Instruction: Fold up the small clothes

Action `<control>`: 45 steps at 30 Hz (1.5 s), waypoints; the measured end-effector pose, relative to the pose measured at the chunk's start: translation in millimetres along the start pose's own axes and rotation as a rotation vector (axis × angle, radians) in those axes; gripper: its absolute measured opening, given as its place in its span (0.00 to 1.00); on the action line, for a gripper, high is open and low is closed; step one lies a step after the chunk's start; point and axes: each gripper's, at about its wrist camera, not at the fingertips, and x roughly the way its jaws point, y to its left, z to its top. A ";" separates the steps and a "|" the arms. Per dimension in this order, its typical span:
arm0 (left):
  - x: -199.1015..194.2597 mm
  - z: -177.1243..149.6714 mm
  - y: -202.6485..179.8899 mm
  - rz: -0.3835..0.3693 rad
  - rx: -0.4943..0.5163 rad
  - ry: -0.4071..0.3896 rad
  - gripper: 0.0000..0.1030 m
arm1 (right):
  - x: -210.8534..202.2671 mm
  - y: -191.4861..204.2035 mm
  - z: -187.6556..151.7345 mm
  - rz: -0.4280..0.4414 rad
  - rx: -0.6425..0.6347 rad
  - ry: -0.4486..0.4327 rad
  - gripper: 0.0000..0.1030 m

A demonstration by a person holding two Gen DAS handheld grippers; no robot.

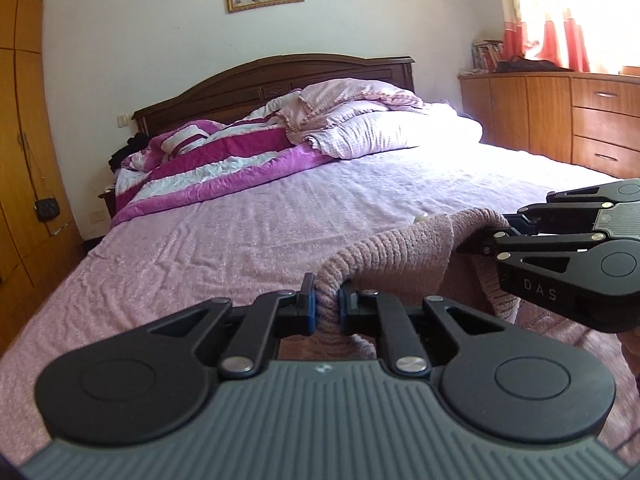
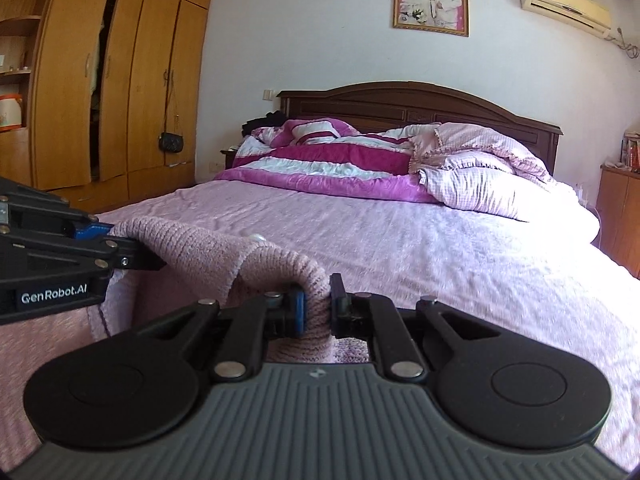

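Bedroom w/ bed under pink sheet, rumpled quilt by dark headboard. Pink knit garment lifted above bed's near edge, stretched betw. both grippers. Left gripper clenched on one bunched edge; right gripper clenched on another, just beside it.

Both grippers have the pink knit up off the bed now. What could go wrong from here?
1. The left gripper pinches only a narrow bunched edge of the pink knit garment; a tug could slip it free.
2. The right gripper grips a similar roll, and the slack between them could fold unevenly.
3. A small white bead or button sits on the upper edge and might snag on the bedspread.
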 end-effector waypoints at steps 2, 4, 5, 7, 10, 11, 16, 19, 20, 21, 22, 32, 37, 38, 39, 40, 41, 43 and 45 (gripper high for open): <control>19.5 1.9 2.5 0.007 -0.006 0.011 0.12 | 23.3 -5.1 3.7 -0.008 -0.001 0.013 0.12; 41.6 0.5 5.0 0.010 -0.015 0.034 0.12 | 48.7 -10.7 1.5 -0.014 0.004 0.041 0.12; 53.6 -1.5 5.8 0.011 -0.021 0.050 0.12 | 61.1 -13.7 -1.3 -0.014 0.011 0.058 0.12; 75.6 -9.4 7.5 0.009 -0.034 0.088 0.12 | 85.7 -18.5 -9.7 -0.019 0.017 0.093 0.12; 108.3 -21.7 9.9 0.014 -0.047 0.144 0.12 | 119.8 -24.4 -23.9 -0.023 0.023 0.146 0.12; 118.0 -26.2 9.6 0.018 -0.046 0.161 0.12 | 129.7 -25.4 -29.0 -0.023 0.024 0.163 0.12; 151.5 -45.8 9.3 0.034 -0.043 0.230 0.12 | 169.3 -29.2 -52.1 -0.014 0.026 0.240 0.13; 162.5 -54.9 10.5 0.036 -0.041 0.252 0.15 | 181.7 -30.2 -64.2 -0.012 0.044 0.266 0.15; 163.4 -56.5 11.3 0.036 -0.039 0.253 0.15 | 184.9 -31.0 -66.6 -0.012 0.052 0.272 0.18; 163.3 -57.0 11.5 0.036 -0.038 0.250 0.15 | 186.7 -31.7 -68.2 -0.009 0.061 0.276 0.28; 163.2 -57.1 11.8 0.035 -0.036 0.251 0.15 | 188.3 -32.6 -69.7 -0.017 0.066 0.275 0.34; 138.4 -46.9 25.2 0.008 -0.078 0.291 0.49 | 148.8 -46.6 -59.2 -0.045 0.174 0.243 0.71; 113.8 -42.0 28.3 0.011 -0.069 0.288 0.59 | 111.9 -49.4 -52.3 -0.052 0.189 0.204 0.80; 109.0 -41.6 28.0 0.010 -0.061 0.289 0.60 | 105.1 -49.0 -52.2 -0.051 0.193 0.201 0.80; 104.4 -41.6 27.7 0.007 -0.053 0.291 0.60 | 99.2 -48.4 -51.9 -0.051 0.195 0.201 0.81; 100.0 -41.7 27.1 0.004 -0.044 0.295 0.60 | 93.8 -47.5 -51.6 -0.050 0.193 0.201 0.82; 96.0 -41.9 26.4 0.003 -0.034 0.299 0.60 | 87.8 -46.8 -51.8 -0.047 0.187 0.200 0.83; 87.6 -41.9 24.9 0.004 -0.017 0.305 0.60 | 77.0 -44.3 -50.8 -0.050 0.166 0.196 0.84; 78.4 -40.6 23.1 -0.003 -0.005 0.304 0.60 | 66.1 -42.5 -49.4 -0.056 0.153 0.191 0.85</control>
